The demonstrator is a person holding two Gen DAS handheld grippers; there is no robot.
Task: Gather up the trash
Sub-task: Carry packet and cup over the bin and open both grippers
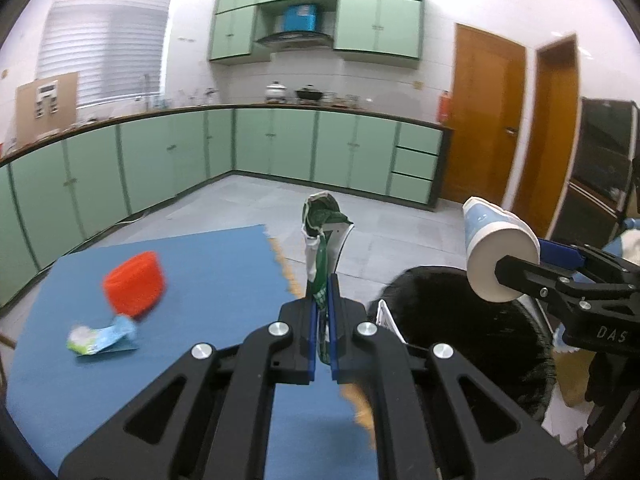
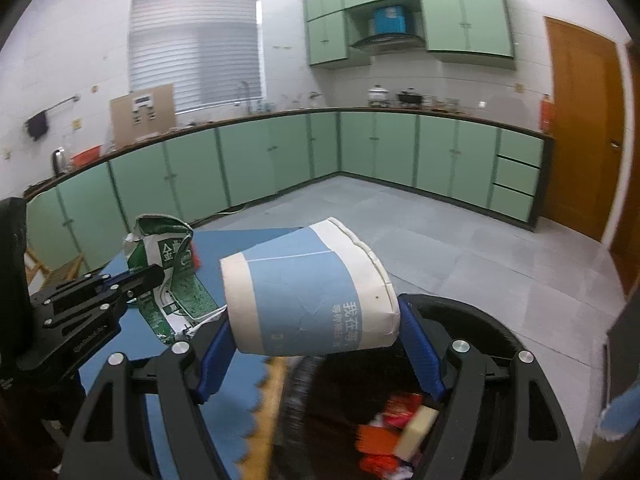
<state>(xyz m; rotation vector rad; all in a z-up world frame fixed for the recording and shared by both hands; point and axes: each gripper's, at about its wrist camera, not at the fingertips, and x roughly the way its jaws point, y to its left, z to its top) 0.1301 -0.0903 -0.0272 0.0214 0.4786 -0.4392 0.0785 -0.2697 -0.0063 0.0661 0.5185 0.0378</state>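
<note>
My left gripper [image 1: 324,292] is shut on a crumpled green and white carton [image 1: 322,236], held upright above the blue mat's right edge; the carton also shows in the right wrist view [image 2: 172,280]. My right gripper [image 2: 316,340] is shut on a blue and white paper cup [image 2: 312,288], lying sideways over the black trash bin [image 2: 472,312]. The cup [image 1: 496,244] and bin [image 1: 452,320] also show in the left wrist view. On the mat lie an orange-red cup [image 1: 134,284] and a crushed light blue and green wrapper [image 1: 102,338].
The blue mat [image 1: 200,264] has a jagged right edge over a tan underlayer. The bin holds red, orange and beige trash [image 2: 396,432]. Green kitchen cabinets [image 1: 280,144] line the far walls, wooden doors [image 1: 488,120] stand at the right, and grey tiled floor [image 2: 460,248] lies between.
</note>
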